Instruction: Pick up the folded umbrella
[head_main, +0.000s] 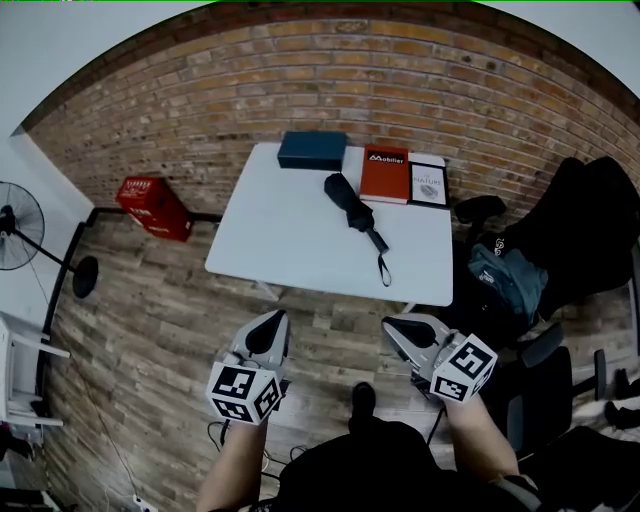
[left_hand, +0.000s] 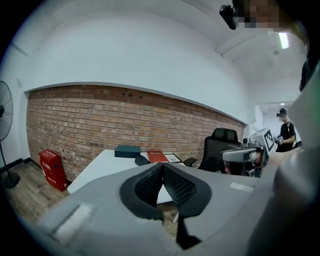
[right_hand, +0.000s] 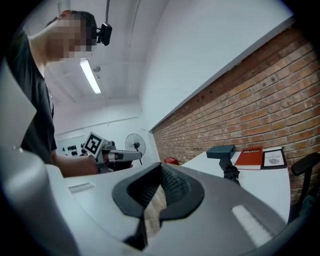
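Observation:
The folded black umbrella (head_main: 350, 208) lies on the white table (head_main: 290, 245), right of the middle, with its wrist strap trailing toward the near edge. It also shows small in the left gripper view (left_hand: 141, 160) and in the right gripper view (right_hand: 231, 172). Both grippers hang over the wooden floor on the near side of the table, well short of the umbrella. My left gripper (head_main: 270, 322) (left_hand: 162, 165) has its pads together with nothing held. My right gripper (head_main: 397, 326) (right_hand: 161, 166) is likewise shut and empty.
A dark teal box (head_main: 312, 149), a red book (head_main: 385, 173) and a black-and-white book (head_main: 428, 184) lie along the table's far edge by the brick wall. A red crate (head_main: 155, 207) and a fan (head_main: 18, 225) stand to the left. To the right is a black office chair (head_main: 580, 230) with a teal bag (head_main: 510, 280).

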